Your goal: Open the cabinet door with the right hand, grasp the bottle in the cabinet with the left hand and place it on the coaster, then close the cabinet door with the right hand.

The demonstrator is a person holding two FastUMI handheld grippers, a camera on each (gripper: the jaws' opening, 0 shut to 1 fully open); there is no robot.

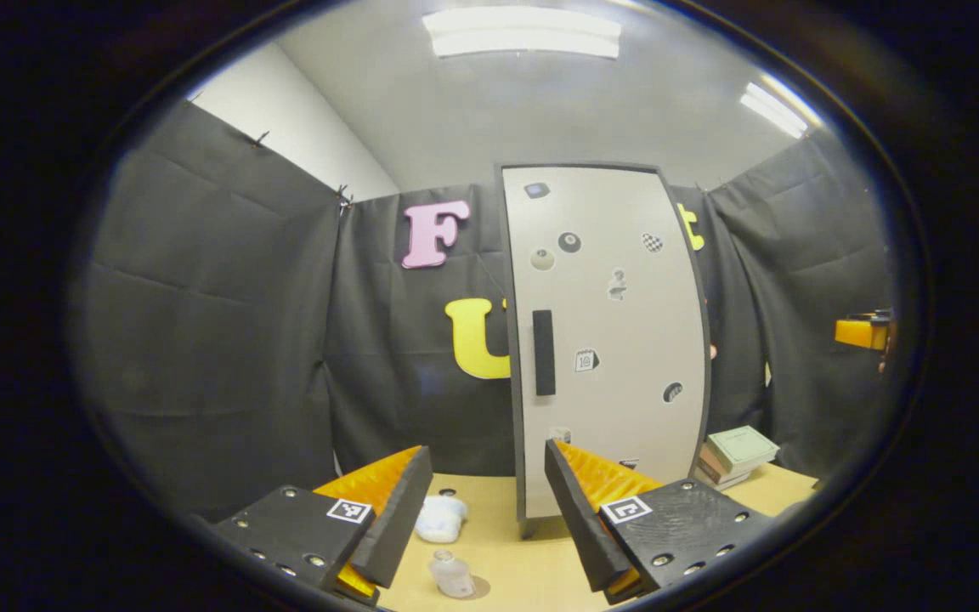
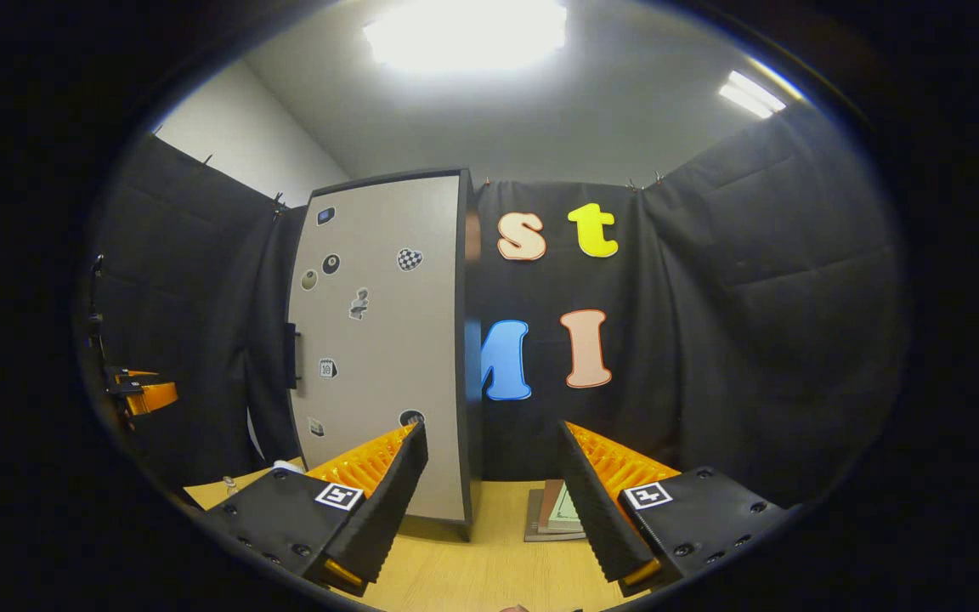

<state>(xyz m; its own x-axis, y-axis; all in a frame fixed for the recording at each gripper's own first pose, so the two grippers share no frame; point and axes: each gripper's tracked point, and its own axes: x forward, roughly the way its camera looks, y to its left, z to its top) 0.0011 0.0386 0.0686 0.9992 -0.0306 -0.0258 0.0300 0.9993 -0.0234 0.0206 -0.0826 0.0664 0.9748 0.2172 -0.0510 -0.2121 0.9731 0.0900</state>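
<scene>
While shut, one cabinet (image 1: 608,340) faces one bottle (image 1: 452,574).

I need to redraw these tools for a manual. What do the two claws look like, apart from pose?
Each claw has two wedge-shaped fingers on flat black plates dotted with screws. Every plate carries a small square black-and-white marker. The fingers' inner faces are ribbed. This holds for the left claw and the right claw alike. In the left gripper view, an orange part of the other tool shows at the far right.
</scene>
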